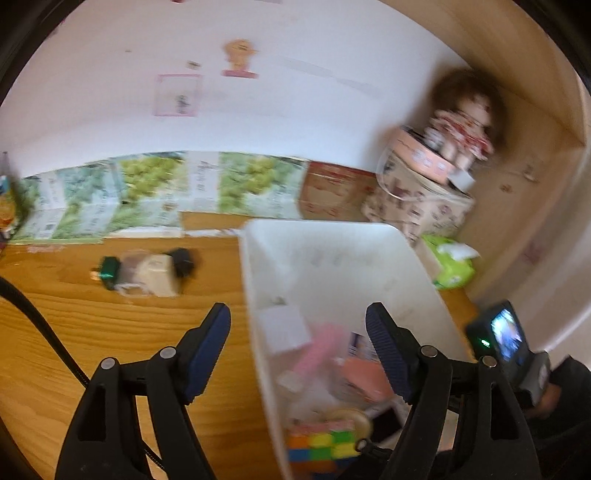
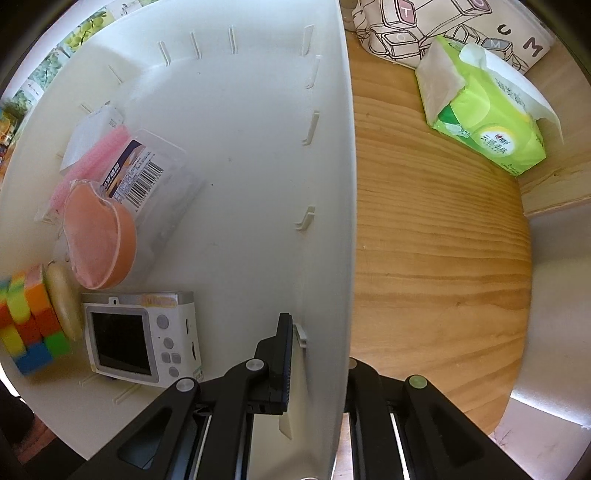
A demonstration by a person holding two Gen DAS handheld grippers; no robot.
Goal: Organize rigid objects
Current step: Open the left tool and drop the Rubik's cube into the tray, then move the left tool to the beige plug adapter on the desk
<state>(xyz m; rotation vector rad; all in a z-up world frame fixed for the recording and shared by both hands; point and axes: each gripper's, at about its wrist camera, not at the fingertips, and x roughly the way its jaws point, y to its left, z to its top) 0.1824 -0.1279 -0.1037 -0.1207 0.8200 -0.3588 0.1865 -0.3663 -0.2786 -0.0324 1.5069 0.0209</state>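
A white plastic bin (image 1: 332,258) stands on the wooden table; it also shows in the right wrist view (image 2: 258,147). It holds a colourful puzzle cube (image 2: 33,321), a white camera (image 2: 144,332), an orange case (image 2: 99,236), a clear barcoded box (image 2: 147,173) and a pink item (image 2: 107,147). My left gripper (image 1: 299,328) is open and empty over the bin's left wall. My right gripper (image 2: 317,347) is shut on the bin's right wall, one finger (image 2: 280,354) inside and the other outside. A small pile of objects (image 1: 147,271) lies on the table left of the bin.
A green tissue pack (image 2: 484,122) lies on the table right of the bin, in front of a patterned box (image 2: 443,29). A doll (image 1: 465,122) sits on boxes at the back right. Printed cartons (image 1: 166,192) line the back wall.
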